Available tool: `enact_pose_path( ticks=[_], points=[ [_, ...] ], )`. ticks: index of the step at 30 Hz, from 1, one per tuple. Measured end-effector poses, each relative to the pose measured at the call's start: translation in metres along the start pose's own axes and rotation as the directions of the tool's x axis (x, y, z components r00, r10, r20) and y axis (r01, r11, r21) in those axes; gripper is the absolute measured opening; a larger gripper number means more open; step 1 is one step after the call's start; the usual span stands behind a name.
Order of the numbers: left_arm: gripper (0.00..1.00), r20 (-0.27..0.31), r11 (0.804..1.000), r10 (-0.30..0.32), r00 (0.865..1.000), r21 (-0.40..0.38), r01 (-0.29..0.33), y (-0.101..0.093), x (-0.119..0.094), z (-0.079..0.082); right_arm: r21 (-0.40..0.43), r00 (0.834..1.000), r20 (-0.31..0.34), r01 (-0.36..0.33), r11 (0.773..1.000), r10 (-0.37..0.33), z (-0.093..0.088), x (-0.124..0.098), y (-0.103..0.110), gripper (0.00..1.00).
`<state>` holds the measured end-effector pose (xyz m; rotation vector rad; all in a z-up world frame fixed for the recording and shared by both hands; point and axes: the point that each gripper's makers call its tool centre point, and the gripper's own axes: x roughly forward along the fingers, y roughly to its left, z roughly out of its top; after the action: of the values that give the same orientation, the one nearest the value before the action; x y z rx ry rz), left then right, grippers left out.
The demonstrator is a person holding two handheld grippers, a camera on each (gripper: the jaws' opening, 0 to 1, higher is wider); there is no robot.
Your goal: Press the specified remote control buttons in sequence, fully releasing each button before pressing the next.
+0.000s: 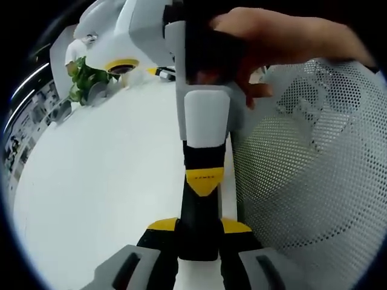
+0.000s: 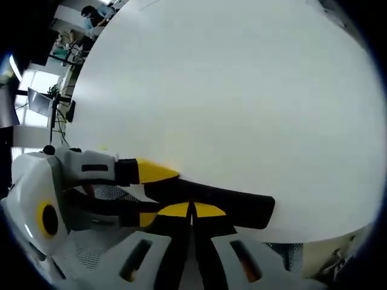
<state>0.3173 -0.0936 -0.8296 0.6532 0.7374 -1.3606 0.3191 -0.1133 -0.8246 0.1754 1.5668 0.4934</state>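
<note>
A black remote control (image 1: 196, 211) stands between the yellow-tipped jaws of my left gripper (image 1: 199, 227), which is shut on its near end. My right gripper (image 1: 204, 180) comes down from above, held by a hand (image 1: 284, 42), and its joined yellow tips rest on the remote's face. In the right gripper view the remote (image 2: 239, 204) lies crosswise just ahead of my right gripper (image 2: 191, 210), whose jaws are shut with the tips touching the remote. My left gripper (image 2: 151, 194) grips the remote's left end there. The buttons are hidden.
The white table (image 1: 103, 181) spreads out to the left and ahead (image 2: 242, 90). A grey mesh chair back (image 1: 308, 169) stands close on the right. At the far table edge are a green plant (image 1: 84, 81) and a person in white (image 1: 75, 51).
</note>
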Motion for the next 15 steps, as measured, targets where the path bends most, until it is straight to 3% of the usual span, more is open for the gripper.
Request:
enact_pose_path(
  ticks=[15],
  points=[
    [0.24, 0.003, 1.000, -0.001, 1.000, -0.004, 0.001, 0.0001, 0.0006, 0.0003, -0.024, 0.999, -0.005, 0.042, 0.999, -0.042, 0.0012, 0.0011, 0.0010, 0.00]
  ],
)
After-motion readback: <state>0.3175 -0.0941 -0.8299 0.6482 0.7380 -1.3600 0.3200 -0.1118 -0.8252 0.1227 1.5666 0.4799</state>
